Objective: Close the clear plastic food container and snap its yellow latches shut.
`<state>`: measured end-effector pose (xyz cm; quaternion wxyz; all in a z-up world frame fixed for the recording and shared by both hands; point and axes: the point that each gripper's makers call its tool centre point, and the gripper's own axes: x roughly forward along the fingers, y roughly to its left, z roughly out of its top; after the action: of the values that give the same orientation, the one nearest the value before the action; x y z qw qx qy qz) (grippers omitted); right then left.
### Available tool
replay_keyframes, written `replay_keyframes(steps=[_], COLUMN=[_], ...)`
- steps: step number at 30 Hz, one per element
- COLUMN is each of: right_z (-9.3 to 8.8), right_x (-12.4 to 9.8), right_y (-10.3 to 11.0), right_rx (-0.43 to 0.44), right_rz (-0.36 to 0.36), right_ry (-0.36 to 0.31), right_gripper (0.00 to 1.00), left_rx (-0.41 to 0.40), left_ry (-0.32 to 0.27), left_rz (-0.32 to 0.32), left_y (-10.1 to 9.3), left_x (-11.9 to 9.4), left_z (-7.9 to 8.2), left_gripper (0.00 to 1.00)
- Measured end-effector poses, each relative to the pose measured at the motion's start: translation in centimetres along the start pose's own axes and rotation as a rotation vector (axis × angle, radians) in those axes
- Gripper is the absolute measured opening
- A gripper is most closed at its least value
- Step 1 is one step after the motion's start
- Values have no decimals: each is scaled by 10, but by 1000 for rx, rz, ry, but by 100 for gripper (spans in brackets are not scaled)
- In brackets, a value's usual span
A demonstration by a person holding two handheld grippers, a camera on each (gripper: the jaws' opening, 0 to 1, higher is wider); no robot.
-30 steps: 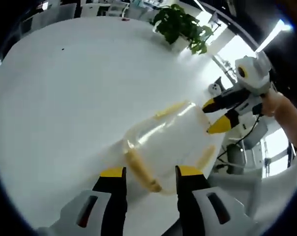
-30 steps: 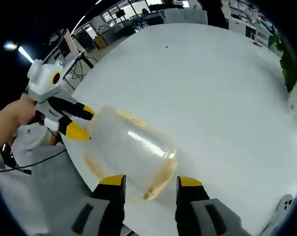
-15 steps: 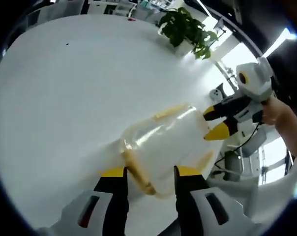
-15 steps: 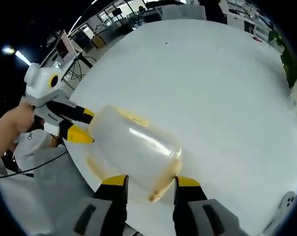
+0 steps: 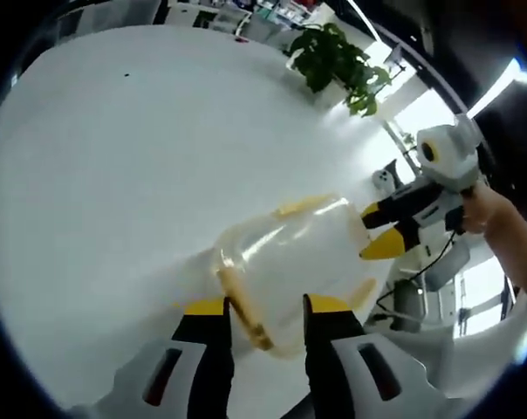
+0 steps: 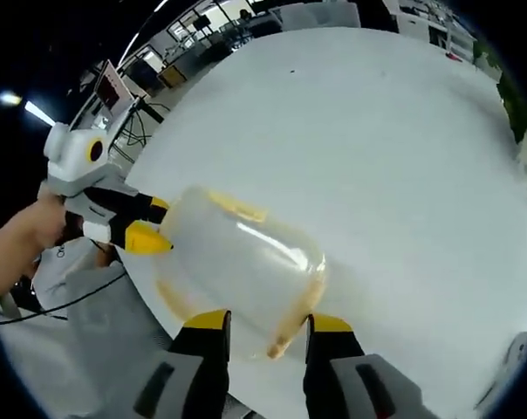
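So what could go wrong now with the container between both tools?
1. The clear container lies near the table edge; a push from the right tool could slide it off.
2. The left tool straddles a yellow latch; squeezing there may slip on smooth plastic.

You won't find any readable text, label, brand or number here. Nothing printed can be made out on any surface in either view.
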<state>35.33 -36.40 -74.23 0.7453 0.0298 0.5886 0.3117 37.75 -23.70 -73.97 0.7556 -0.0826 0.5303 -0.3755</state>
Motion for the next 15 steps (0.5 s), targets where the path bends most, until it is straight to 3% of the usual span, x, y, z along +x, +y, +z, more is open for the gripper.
replay_keyframes(steps=[15], right_z=[0], right_x=[-1], right_y=[-1], right_rx=[25], right_rz=[22], right_ry=[-18], right_gripper=[33], left_rx=[12], left_ry=[-15], left_rz=[-5], left_y=[4], left_x=[-3], left_z=[-2], left_gripper=[32])
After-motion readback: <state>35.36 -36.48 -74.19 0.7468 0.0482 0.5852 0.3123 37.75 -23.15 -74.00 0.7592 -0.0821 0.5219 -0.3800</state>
